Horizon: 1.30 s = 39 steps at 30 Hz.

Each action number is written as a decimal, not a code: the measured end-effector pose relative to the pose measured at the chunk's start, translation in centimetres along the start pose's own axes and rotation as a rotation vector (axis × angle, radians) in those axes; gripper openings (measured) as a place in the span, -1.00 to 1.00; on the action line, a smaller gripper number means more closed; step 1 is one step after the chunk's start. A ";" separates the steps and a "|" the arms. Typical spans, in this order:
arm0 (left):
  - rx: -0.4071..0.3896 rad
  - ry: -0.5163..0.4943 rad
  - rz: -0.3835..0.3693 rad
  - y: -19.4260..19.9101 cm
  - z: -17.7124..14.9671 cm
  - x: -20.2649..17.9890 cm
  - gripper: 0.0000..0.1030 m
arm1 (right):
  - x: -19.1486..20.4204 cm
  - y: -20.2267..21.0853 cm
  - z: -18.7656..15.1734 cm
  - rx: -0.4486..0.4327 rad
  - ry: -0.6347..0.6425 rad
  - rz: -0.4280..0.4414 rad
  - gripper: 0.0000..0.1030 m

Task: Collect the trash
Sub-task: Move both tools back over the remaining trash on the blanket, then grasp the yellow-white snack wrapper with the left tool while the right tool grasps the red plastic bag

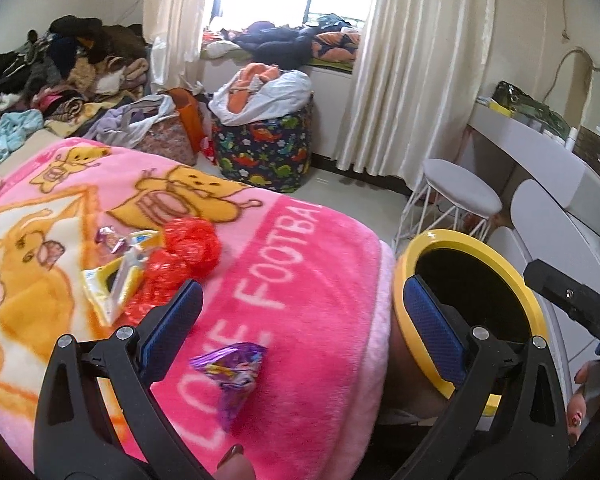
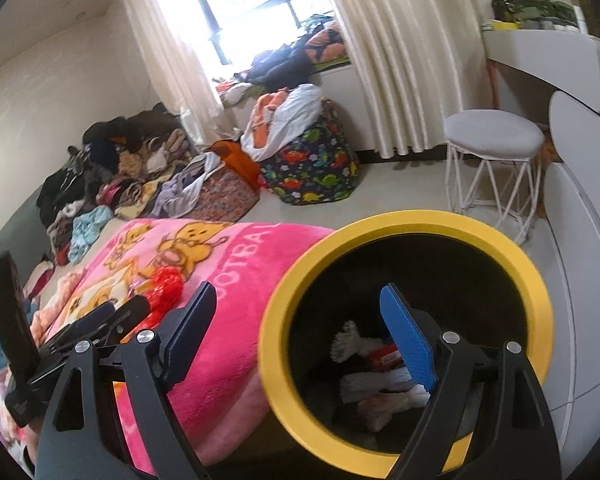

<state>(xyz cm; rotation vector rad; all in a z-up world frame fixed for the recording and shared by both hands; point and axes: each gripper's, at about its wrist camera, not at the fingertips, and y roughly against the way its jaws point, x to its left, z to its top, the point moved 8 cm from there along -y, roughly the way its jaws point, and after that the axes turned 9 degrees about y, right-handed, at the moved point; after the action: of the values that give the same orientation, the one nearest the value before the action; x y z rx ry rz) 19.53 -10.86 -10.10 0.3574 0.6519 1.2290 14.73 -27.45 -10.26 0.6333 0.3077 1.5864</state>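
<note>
We see the trash lying on a fluffy pink blanket point(image 1: 308, 280) printed with yellow cartoon bears and white lettering, spread over the bed. Nearest us is a crinkled purple foil wrapper point(image 1: 234, 376), flat on the blanket between the fingers of our left gripper point(image 1: 304, 328), whose blue-padded jaws stand spread wide with nothing pinched; neither pad touches the wrapper. Farther up the blanket sits a crumpled red plastic bag point(image 1: 180, 256), touching a cluster of yellow-and-white packets point(image 1: 116, 280) and a small purple wrapper point(image 1: 108, 236) just beside them.

At the blanket's edge stands a round black bin with a yellow rim point(image 2: 404, 220). Our right gripper point(image 2: 300, 336) hangs at its mouth, jaws spread apart and empty, the left finger over the blanket, the right one over the opening. Inside the bin we see white crumpled paper point(image 2: 364, 384) and a red scrap point(image 2: 384, 358).

Beyond are a dinosaur-print fabric hamper point(image 1: 264, 152) heaped with laundry, a white wire-legged stool point(image 1: 460, 192), cream curtains point(image 1: 412, 60) and piled clothes point(image 1: 60, 80) on the bed.
</note>
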 end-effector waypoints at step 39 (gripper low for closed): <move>0.130 0.462 0.021 -3.2 -0.6 21.1 0.05 | 20.6 -16.2 -3.1 0.372 0.287 0.344 0.26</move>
<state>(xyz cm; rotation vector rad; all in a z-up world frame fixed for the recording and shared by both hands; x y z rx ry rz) 25.48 8.05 -18.05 0.1862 1.1304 1.3028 26.20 -4.74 -17.27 0.7719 0.7526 1.9759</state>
